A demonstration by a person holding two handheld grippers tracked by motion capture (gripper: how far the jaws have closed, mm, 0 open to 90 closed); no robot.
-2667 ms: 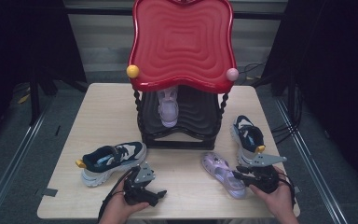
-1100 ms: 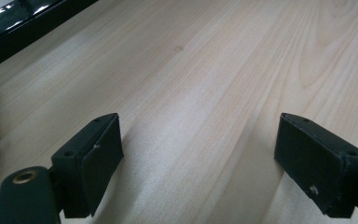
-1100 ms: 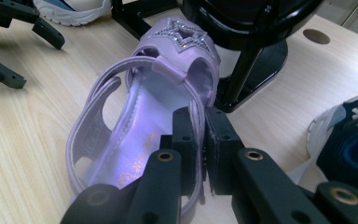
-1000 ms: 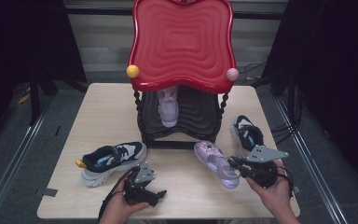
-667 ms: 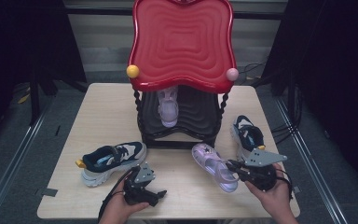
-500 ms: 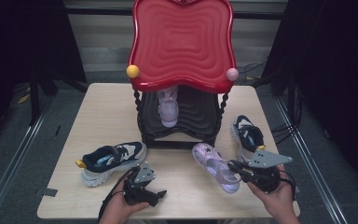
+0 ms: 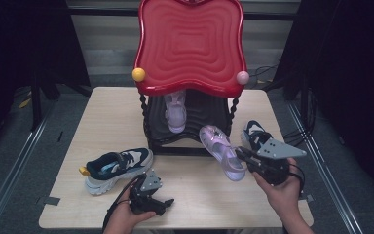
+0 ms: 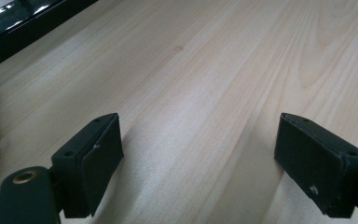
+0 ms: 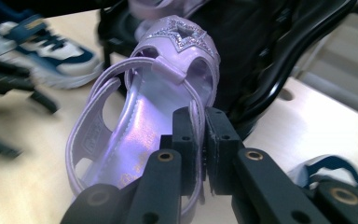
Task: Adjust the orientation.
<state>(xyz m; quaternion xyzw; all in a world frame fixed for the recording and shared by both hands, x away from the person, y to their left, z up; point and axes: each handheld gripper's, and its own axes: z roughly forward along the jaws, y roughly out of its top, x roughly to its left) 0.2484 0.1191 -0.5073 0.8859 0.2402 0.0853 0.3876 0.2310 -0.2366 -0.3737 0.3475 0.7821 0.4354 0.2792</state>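
My right gripper (image 7: 243, 156) (image 9: 200, 144) is shut on the side strap of a lilac sandal (image 7: 221, 151) (image 9: 140, 126) and holds it lifted above the table, toe with a glitter star pointing at the shoe rack (image 7: 195, 131). A matching lilac sandal (image 7: 176, 111) stands on the rack's dark shelf under the red top (image 7: 191, 44). My left gripper (image 7: 163, 200) (image 8: 198, 163) rests open at the table's front edge with bare wood between its jaws.
A navy and white sneaker (image 7: 118, 168) lies at the front left, close to my left gripper. Its mate (image 7: 254, 136) lies at the right, just behind my right gripper. The wooden table (image 7: 107, 117) has bare room at the back left.
My right gripper has carried the lilac sandal up and toward the rack. The left gripper and both sneakers have stayed put.
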